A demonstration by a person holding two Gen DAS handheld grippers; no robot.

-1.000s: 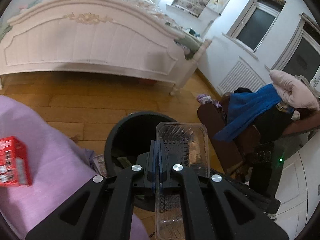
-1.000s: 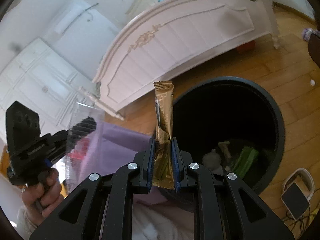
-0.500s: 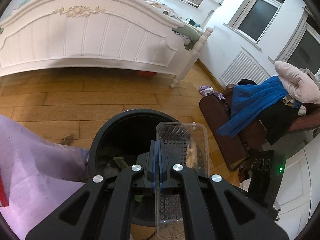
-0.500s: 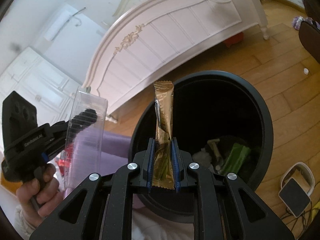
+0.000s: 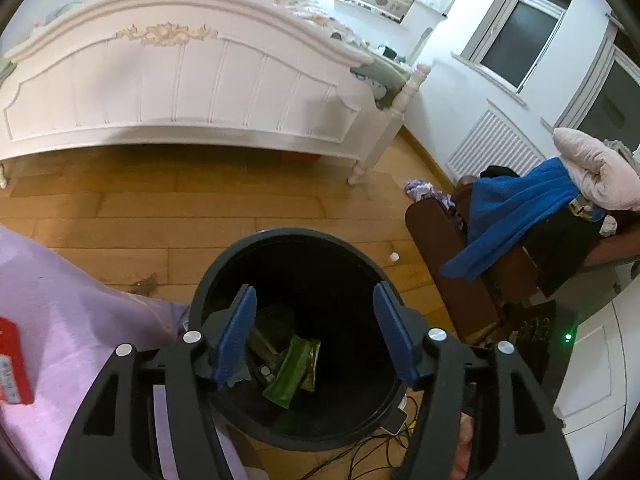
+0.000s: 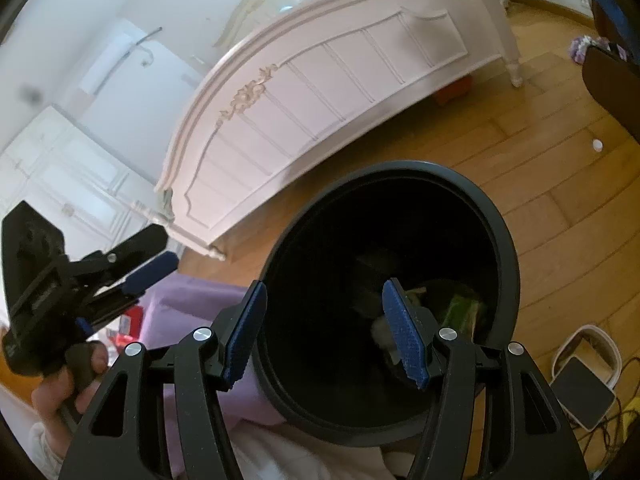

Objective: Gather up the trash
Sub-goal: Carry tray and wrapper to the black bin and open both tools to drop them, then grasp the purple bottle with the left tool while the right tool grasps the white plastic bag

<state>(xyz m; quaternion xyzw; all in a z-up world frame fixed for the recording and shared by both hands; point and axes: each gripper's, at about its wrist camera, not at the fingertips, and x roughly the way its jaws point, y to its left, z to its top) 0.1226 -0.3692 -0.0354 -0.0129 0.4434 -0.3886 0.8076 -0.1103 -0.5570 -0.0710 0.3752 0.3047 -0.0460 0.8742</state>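
Observation:
A round black trash bin [image 5: 224, 264] stands on the wooden floor; it also shows in the right wrist view [image 6: 508, 240]. My left gripper [image 5: 316, 312] is open and empty, right above the bin's mouth. Inside lie a green wrapper [image 5: 290, 372], a brown wrapper [image 5: 310, 360] and other dark scraps. My right gripper [image 6: 326, 320] is open and empty over the bin's near rim. Green trash [image 6: 464, 308] shows at the bin's bottom. The left gripper [image 6: 136, 264] appears at the left of the right wrist view, open.
A white bed footboard [image 5: 180, 92] stands behind the bin. A purple cloth [image 5: 60, 320] with a red box [image 5: 12, 364] lies at left. A brown chair with blue fabric [image 5: 516, 212] is at right. A charger and cables [image 6: 580, 388] lie on the floor.
Both grippers have opened. The clear plastic tray left my left gripper and the brown wrapper left my right gripper; the brown wrapper now lies in the bin.

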